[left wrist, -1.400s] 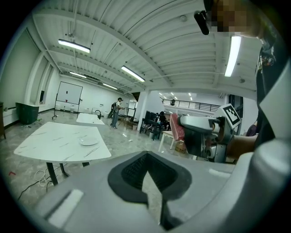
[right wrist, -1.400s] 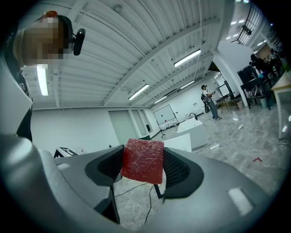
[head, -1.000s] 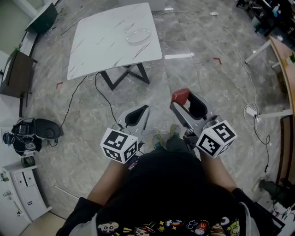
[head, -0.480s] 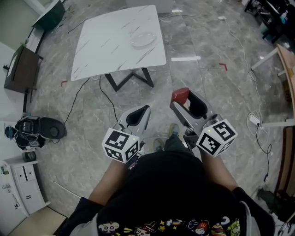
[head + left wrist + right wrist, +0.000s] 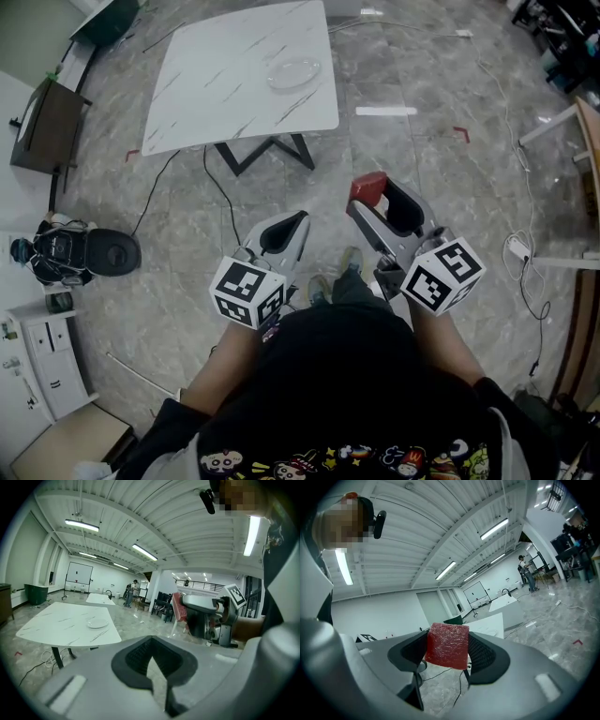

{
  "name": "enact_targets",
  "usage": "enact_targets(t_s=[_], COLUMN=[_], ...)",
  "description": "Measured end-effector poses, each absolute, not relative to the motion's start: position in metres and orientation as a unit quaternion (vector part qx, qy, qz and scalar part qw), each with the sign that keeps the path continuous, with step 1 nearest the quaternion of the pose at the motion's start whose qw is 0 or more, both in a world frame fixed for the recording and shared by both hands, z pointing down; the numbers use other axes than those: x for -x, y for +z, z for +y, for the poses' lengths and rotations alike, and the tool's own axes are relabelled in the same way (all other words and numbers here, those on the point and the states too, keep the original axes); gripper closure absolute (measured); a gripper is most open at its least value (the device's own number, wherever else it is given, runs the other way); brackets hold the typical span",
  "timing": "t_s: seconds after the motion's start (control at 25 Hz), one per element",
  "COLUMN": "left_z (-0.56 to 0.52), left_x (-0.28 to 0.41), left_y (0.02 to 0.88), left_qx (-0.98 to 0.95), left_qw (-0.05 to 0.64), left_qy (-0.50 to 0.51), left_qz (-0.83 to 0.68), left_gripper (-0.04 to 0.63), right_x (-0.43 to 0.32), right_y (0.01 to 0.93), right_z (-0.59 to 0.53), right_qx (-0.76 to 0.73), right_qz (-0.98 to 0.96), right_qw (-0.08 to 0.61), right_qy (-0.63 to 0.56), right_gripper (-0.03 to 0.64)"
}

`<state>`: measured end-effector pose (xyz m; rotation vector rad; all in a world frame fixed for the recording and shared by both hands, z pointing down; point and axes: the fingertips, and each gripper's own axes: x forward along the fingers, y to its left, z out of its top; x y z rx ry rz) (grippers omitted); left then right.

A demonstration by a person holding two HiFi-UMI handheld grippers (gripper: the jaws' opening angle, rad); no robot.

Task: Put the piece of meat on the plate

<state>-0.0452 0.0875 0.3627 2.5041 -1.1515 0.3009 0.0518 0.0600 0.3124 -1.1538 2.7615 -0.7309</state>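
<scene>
Meat [image 5: 446,645] sits clamped in the right gripper [image 5: 373,195], well short of the plate [image 5: 293,72] (on the marble table [image 5: 216,84]); carrying and placing are left, and the left gripper [image 5: 289,228] is closed, empty.

Head view looks down; gripper views face table [image 5: 216,84].

- A white marble-patterned table [image 5: 216,94] on dark crossed legs [image 5: 267,150] stands on the grey stone-look floor [image 5: 422,84].
- A black cable [image 5: 214,187] trails over the floor from under the table.
- A dark round unit [image 5: 114,253], perhaps a vacuum, sits just beside a black bag [image 5: 54,255].
- A white cabinet [image 5: 42,380] stands at the lower left.
- A red tape mark [image 5: 461,133] lies on the floor.
- Tube lights [image 5: 82,525] line the ribbed ceiling, and a whiteboard [image 5: 78,573] stands far back.
</scene>
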Motion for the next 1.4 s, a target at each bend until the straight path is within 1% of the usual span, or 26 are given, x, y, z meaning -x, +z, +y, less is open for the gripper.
enact_targets(t_s=[0.6,1.04,1.4], left_z=[0.048,0.015,0.006], left_x=[0.002,-0.052,-0.064], left_y=[0.362,0.368,0.371], left_qx=[-0.878,-0.871,-0.871], left_qw=[0.188,0.187,0.184], left_qy=[0.125,0.140,0.151], left_qz=[-0.423,-0.432,-0.431], left_gripper=[0.594,0.594,0.594], right_x=[-0.091,-0.128,-0.137], right_y=[0.311,0.333,0.338], right_z=[0.013,-0.015,-0.020], right_qx=[0.352,0.324,0.317], right_qz=[0.904,0.909,0.909], right_qw=[0.037,0.033,0.038], right_qy=[-0.240,-0.259,-0.266], right_gripper=[0.319,0.319,0.319])
